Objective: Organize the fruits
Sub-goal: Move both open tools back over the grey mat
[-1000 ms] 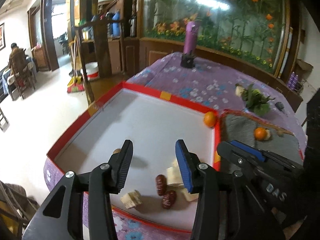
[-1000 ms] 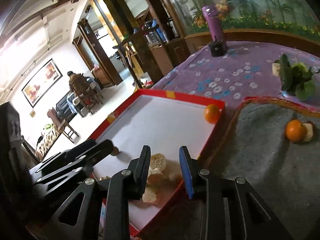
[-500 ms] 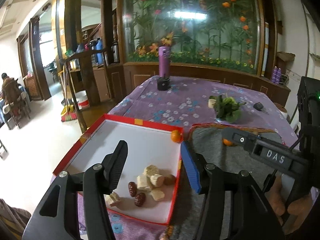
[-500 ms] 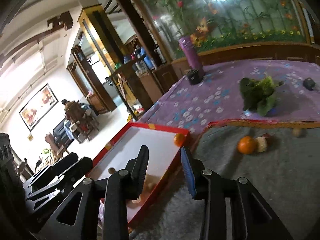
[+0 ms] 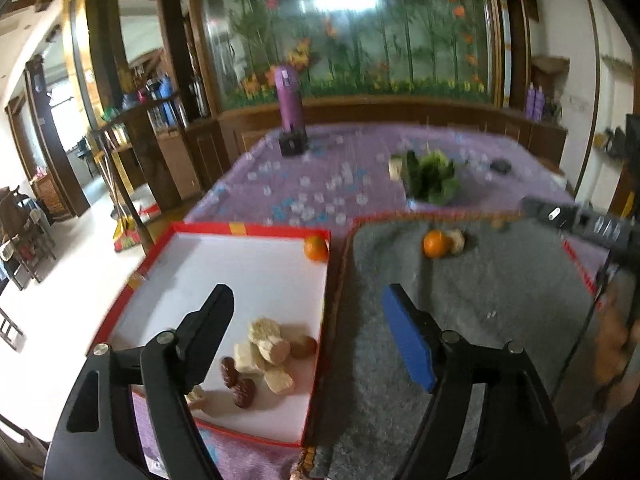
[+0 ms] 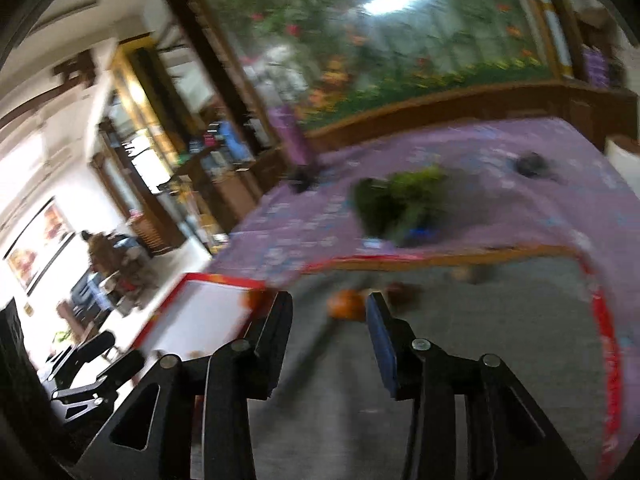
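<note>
**Both grippers empty, reaching for the mat's orange**

Left wrist: left gripper point(image 5: 308, 320), jaws just widened, holds nothing above the red tray point(image 5: 256, 227); fruit pieces point(image 5: 266, 354) lie inside.

Right wrist: right gripper point(image 6: 328, 312), jaws just parting, empty, faces the orange point(image 6: 346, 305) on the grey mat point(image 6: 500, 340); next, I judge, straddle it

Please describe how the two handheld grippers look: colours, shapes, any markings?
Both are black plastic. The left gripper and right gripper each have two flat angular fingers with silver screws and triangular cut-outs. One finger carries a blue pad, the other a black one. White lettering marks the right gripper's body, too blurred to read.
</note>
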Tool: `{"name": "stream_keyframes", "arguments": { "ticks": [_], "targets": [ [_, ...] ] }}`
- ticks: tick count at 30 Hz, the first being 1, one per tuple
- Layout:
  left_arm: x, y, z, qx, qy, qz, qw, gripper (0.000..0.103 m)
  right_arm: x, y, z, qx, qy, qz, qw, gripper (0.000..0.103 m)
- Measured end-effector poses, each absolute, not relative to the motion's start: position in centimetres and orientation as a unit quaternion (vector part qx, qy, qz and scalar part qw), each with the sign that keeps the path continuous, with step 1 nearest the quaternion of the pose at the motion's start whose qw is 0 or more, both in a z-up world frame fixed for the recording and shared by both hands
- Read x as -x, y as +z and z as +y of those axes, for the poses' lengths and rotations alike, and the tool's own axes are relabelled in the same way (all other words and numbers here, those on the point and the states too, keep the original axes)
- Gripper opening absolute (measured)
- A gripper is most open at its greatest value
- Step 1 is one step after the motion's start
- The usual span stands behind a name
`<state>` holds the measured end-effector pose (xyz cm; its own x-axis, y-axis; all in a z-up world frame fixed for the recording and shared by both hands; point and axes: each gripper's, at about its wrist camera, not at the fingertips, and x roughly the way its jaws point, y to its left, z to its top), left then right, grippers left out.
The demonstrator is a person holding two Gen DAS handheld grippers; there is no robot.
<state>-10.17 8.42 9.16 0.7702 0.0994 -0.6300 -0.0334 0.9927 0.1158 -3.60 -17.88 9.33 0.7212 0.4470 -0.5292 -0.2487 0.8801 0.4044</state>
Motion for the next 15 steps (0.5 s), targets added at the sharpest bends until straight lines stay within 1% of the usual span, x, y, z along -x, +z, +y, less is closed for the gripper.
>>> {"name": "stream_keyframes", "arguments": {
  "ticks": [3, 6, 9, 15],
  "targets": [
    [8.7, 7.3, 7.3, -0.063, 0.024, 0.369, 0.927, 0.077, 1.9, 7.3, -22.3, -0.182, 0.148, 0.350, 0.907, 0.041],
    [7.4, 5.9, 6.1, -0.078, 0.015, 0.387, 0.919, 0.077, 0.6, 5.6, -24.5, -0.199, 0.137, 0.379, 0.893, 0.041],
    [6.1, 5.2, 5.0, -0.094, 0.011, 0.398, 0.912, 0.077, -0.6, 4.7, -24.1, -0.176, 0.133, 0.397, 0.891, 0.041],
    [4.9, 5.2, 4.2, -0.101, 0.006, 0.403, 0.910, 0.077, -3.3, 3.4, -20.5, -0.090, 0.137, 0.430, 0.888, 0.041]
  ]
}}
